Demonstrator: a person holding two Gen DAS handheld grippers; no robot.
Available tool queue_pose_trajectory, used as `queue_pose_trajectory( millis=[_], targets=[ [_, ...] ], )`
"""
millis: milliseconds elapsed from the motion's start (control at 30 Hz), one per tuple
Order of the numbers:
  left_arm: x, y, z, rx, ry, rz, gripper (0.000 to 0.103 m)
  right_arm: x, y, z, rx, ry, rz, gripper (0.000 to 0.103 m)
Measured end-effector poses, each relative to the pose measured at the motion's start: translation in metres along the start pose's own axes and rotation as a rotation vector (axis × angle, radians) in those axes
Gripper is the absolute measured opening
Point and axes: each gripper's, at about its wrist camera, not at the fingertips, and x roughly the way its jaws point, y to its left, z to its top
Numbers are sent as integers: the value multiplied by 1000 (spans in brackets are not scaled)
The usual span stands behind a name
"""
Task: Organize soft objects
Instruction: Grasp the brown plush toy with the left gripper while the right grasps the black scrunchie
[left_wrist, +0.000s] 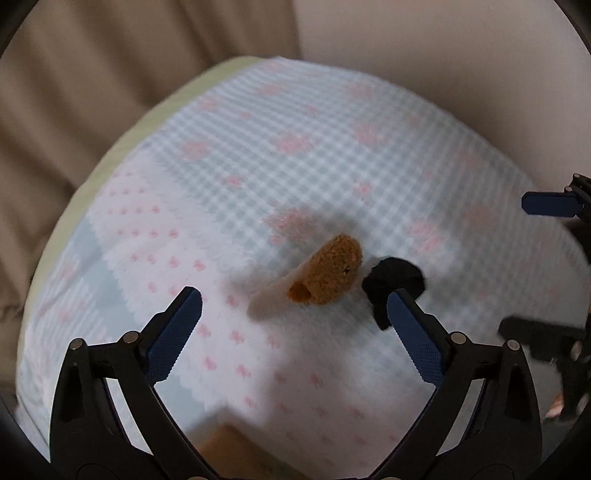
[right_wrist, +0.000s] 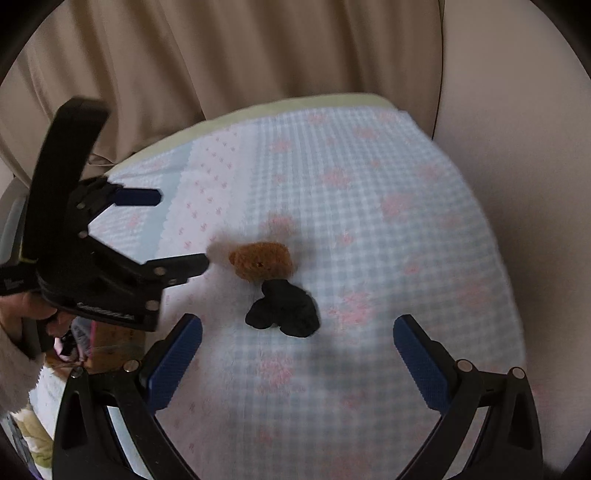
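A fuzzy orange-brown sock (left_wrist: 327, 275) with a pale cuff lies on the checked blanket (left_wrist: 295, 147), also seen in the right wrist view (right_wrist: 262, 260). A bundled black sock (left_wrist: 393, 284) lies right beside it, touching or nearly so (right_wrist: 286, 310). My left gripper (left_wrist: 293, 297) is open and empty just short of the brown sock; it also shows in the right wrist view (right_wrist: 181, 230). My right gripper (right_wrist: 297, 325) is open and empty, hovering near the black sock; one blue finger of it shows at the right edge of the left wrist view (left_wrist: 550, 204).
The blanket (right_wrist: 369, 221) covers a pale green cushion (left_wrist: 122, 133) set against beige sofa backs (right_wrist: 221, 55). A wooden box edge (left_wrist: 236, 450) shows at the front. Clutter and a hand (right_wrist: 26, 306) sit at the left.
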Motion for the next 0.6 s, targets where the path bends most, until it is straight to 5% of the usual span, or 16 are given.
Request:
queue_pose_trajectory(
  millis=[300,433,600],
  targets=[
    [85,1,8,125,61,-54,90,80,6,-14,39,19,-7,100],
    [107,0,11,145,72,-119,88,101,12,-15,13,23,-14,87],
    [126,-7,10,168,112,-201,60,117,20,-18,-42,43,-31,61]
  ],
)
